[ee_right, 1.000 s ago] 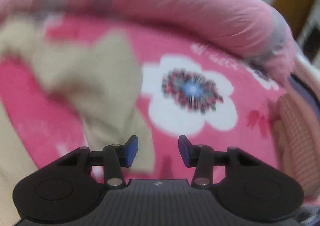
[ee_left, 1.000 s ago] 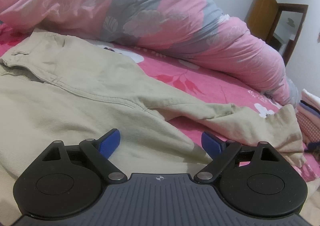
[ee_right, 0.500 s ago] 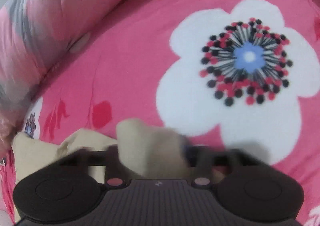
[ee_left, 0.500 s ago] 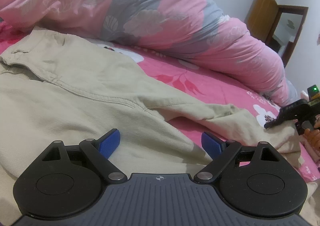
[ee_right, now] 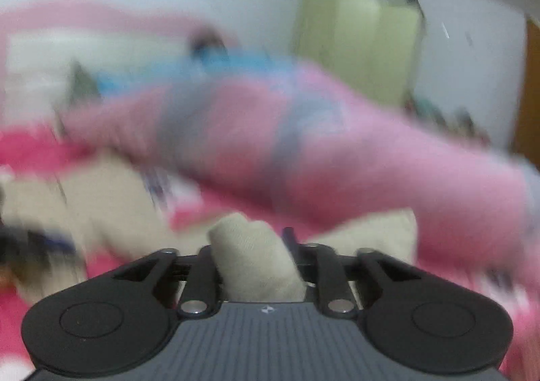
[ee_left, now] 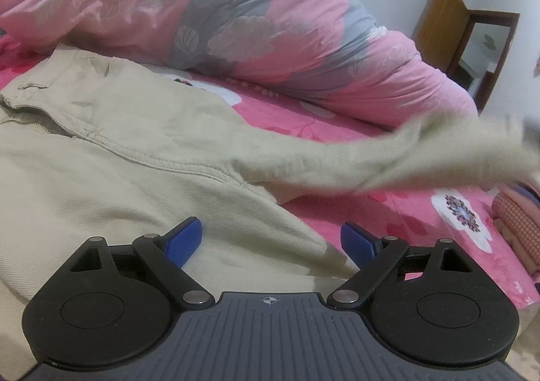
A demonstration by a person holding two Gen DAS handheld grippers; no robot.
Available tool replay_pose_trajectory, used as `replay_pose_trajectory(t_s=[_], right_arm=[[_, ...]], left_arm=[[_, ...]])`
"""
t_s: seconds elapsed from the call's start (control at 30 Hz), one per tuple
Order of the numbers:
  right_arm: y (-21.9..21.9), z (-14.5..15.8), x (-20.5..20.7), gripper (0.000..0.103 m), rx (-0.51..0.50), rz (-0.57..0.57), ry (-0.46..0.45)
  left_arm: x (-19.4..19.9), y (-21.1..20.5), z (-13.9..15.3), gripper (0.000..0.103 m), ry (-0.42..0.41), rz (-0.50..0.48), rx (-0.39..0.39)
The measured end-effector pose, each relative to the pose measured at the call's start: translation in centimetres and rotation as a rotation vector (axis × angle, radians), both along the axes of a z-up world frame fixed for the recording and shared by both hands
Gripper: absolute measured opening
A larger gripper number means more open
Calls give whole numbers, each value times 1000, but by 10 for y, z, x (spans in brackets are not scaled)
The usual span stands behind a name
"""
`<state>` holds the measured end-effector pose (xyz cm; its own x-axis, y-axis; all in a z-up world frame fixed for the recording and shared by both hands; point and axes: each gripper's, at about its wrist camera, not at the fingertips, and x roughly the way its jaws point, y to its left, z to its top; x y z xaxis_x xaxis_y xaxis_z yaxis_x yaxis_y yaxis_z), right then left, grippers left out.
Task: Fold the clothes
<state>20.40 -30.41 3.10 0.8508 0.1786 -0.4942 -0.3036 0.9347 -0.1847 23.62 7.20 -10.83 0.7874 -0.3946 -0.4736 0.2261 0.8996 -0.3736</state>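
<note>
Beige jacket (ee_left: 111,158) spread flat on the bed, body panel directly under and ahead of the left gripper (ee_left: 271,239). Left gripper's blue pads (ee_left: 184,239) wide apart, holding nothing, hovering just over the jacket's lower body. Zipper and collar off to the far left of that gripper. Jacket sleeve (ee_left: 388,158) stretched away to the right of the left gripper, lifted clear of the pink floral bedsheet (ee_left: 422,222) and smeared by motion blur toward the frame's right edge.

Right gripper (ee_right: 253,252) clamped on a bunched fold of the sleeve's end (ee_right: 253,263), beige cloth filling the gap between the fingers and bulging up ahead of them; jaws just now eased slightly wider, cloth still pinched between. More beige fabric trailing to the left and right of that gripper. Whole right wrist view heavily blurred.

Pink and grey duvet (ee_left: 256,23) heaped beyond both grippers, along the far side of the bed. Stack of folded clothes (ee_left: 519,229) at the far right of the left gripper. Brown door (ee_left: 442,20) beyond the duvet, upper right.
</note>
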Motion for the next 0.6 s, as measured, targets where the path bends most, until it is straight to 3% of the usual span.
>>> replay_pose_trajectory(t_s=[0.03,0.1,0.13,0.23,0.3,0.37,0.43,0.47,0.6], right_arm=[[-9,-23,-2,43,-36,-65,93],[-31,-63,0,41,-76,-195,287],[-42,-72,-3,41,-52,-254,339],[-78,-64,-15,42,179,-375,370],[-96,-49,-22,43,312,-416,335],[-114,-41,-19,55,433,-479,321],[-133,-47,-9,94,547,-556,342],[-141,-52,-3,99,604,-599,362],[-170,-89,27,100,797,-795,504]], left_arm=[[0,0,0,90,0,0,0],[0,1,1,90,0,0,-4],[0,1,0,90,0,0,-6],[0,1,1,90,0,1,-3],[0,0,1,90,0,1,1],[0,0,1,90,-1,1,3],[0,1,1,91,-1,1,3],[-1,1,1,90,-1,1,3],[0,1,0,91,0,0,2]])
